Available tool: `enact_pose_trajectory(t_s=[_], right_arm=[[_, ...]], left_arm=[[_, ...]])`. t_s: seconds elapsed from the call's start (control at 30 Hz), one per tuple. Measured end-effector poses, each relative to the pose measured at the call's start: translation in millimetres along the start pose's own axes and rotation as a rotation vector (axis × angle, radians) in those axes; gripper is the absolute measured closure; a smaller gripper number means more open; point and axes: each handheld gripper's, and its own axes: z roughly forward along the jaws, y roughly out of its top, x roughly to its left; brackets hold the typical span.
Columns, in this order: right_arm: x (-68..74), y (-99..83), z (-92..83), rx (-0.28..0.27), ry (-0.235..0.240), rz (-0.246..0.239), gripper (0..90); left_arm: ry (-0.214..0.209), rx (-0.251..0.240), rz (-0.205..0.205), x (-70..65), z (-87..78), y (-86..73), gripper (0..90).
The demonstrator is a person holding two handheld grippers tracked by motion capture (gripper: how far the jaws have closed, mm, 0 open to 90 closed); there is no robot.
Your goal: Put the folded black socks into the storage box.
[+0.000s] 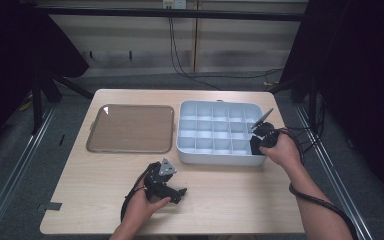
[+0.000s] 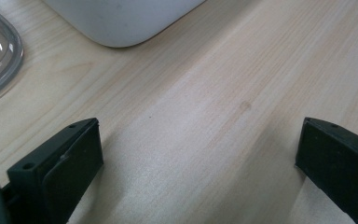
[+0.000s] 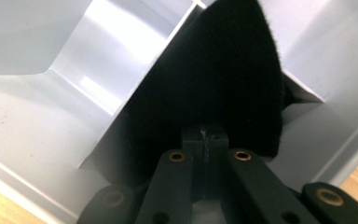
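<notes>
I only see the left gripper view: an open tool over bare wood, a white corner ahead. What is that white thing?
Observer: A white compartment box, whole in the high view.
Operator: The clear curved edge at my left?
Observer: A clear lid, lying flat on the table, left of the box.
Operator: And the other hand?
Observer: The right tool is in the box's near right corner compartment, shut on a black fabric piece.

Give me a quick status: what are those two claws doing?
Left gripper open, resting on table. Right gripper shut on black cloth in bin corner cell. Lid aside; nothing blocking.
</notes>
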Motion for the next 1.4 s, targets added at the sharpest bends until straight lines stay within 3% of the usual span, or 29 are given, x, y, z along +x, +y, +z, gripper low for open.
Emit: enact_pose_trajectory(t_s=[0.33,0.87,1.4], right_arm=[[-2.5,-2.0,-4.1,-0.007,0.018,0.018,90.0],[-5.1,-2.5,-25.4,-0.051,0.003,0.021,89.0],[-1.6,-4.4,-44.8,-0.119,0.011,0.014,70.2]], left_arm=[[0.000,-0.003,-0.003,-0.1,0.2,-0.1,0.0],[0.003,-0.003,0.004,0.4,0.1,0.0,0.0],[0.000,-0.010,0.004,0.6,-0.2,-0.6,0.0]])
